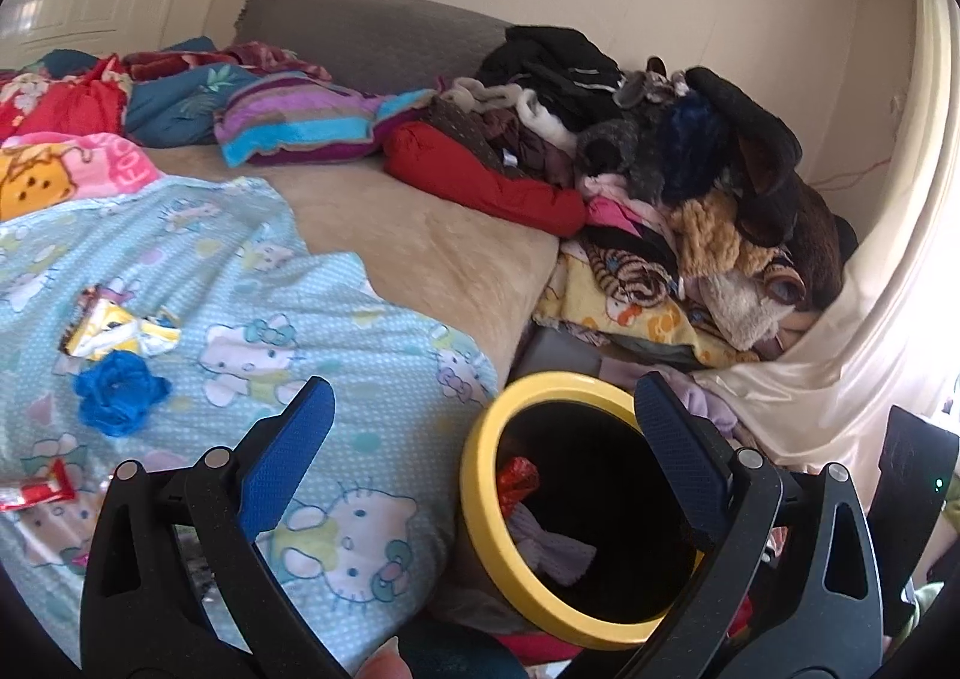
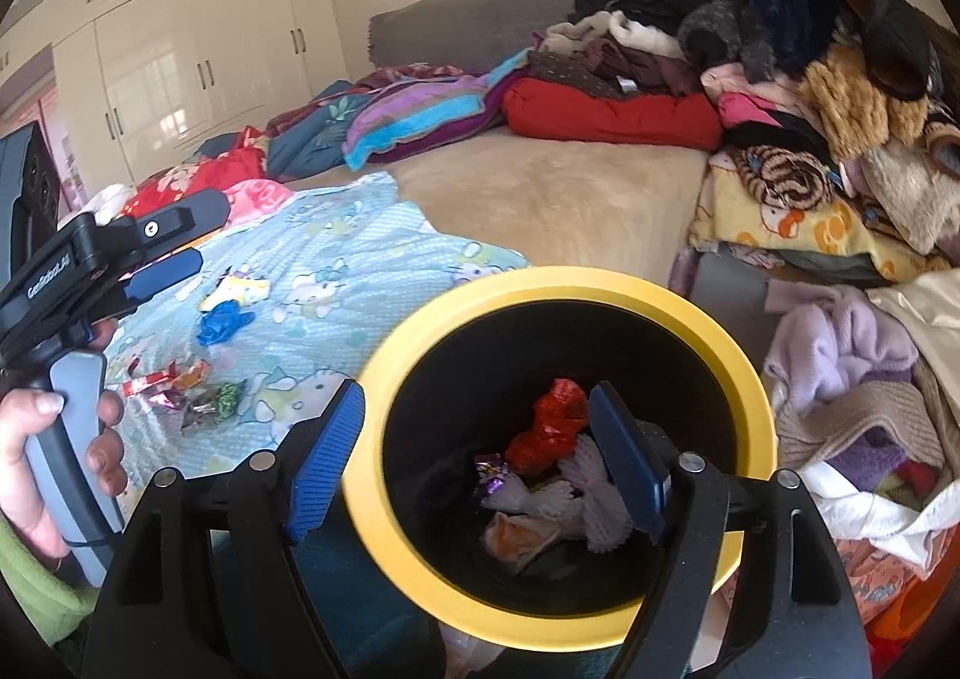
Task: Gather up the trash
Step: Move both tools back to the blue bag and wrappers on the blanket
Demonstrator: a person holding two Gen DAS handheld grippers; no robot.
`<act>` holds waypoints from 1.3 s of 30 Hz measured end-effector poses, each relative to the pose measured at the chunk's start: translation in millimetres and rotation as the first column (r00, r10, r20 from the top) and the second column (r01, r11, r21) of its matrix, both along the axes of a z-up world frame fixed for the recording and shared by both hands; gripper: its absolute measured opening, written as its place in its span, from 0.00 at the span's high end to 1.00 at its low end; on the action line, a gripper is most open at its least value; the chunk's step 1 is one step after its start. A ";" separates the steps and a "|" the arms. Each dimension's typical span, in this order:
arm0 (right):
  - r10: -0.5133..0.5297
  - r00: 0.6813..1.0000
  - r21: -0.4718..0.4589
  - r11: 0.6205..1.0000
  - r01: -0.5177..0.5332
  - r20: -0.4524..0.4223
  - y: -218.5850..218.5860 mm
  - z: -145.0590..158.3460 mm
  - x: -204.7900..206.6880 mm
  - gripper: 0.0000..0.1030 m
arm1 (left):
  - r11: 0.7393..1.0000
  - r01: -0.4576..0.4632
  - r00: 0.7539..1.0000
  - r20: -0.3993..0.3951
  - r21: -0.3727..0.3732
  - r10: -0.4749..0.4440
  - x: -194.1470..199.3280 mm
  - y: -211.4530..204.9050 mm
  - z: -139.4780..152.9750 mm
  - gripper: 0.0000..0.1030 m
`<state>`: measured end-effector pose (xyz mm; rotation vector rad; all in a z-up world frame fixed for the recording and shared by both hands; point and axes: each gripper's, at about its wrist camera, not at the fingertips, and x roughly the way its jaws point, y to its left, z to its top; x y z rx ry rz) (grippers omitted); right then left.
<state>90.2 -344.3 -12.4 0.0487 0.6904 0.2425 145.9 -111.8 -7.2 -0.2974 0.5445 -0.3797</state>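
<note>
Our yellow-rimmed black bin [image 2: 744, 379] held several wrappers; both our right gripper [image 2: 480, 457] and left gripper [image 1: 480, 439] gaped empty, while a blue crumpled bag [image 1: 120, 391] and foil wrappers [image 1: 120, 328] remained far left.

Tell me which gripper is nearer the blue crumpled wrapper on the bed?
Left. The left gripper hangs open over the Hello Kitty sheet, close to the blue crumpled wrapper. The right gripper is open above the yellow-rimmed bin, farther away.
</note>
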 end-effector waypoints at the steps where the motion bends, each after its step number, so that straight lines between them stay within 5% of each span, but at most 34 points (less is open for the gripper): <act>1: 0.007 1.000 -0.001 1.000 -0.007 0.004 4.1 1.1 0.4 0.27 | 1.000 -0.012 1.000 0.003 -0.002 0.012 -0.3 4.4 1.3 0.11; 21: 0.137 0.990 0.047 0.989 -0.137 0.013 106.6 6.1 17.2 0.26 | 0.979 -0.197 0.980 0.000 -0.056 0.197 -2.2 98.0 -4.7 0.11; 36: 0.245 0.969 0.009 0.970 -0.245 -0.028 178.9 -12.3 56.7 0.26 | 0.927 -0.371 0.923 -0.123 -0.045 0.364 16.9 200.5 -35.1 0.11; 39: 0.258 0.965 0.020 0.966 -0.257 -0.053 193.7 -19.6 72.4 0.27 | 0.918 -0.393 0.911 -0.156 -0.048 0.382 22.6 219.3 -41.7 0.20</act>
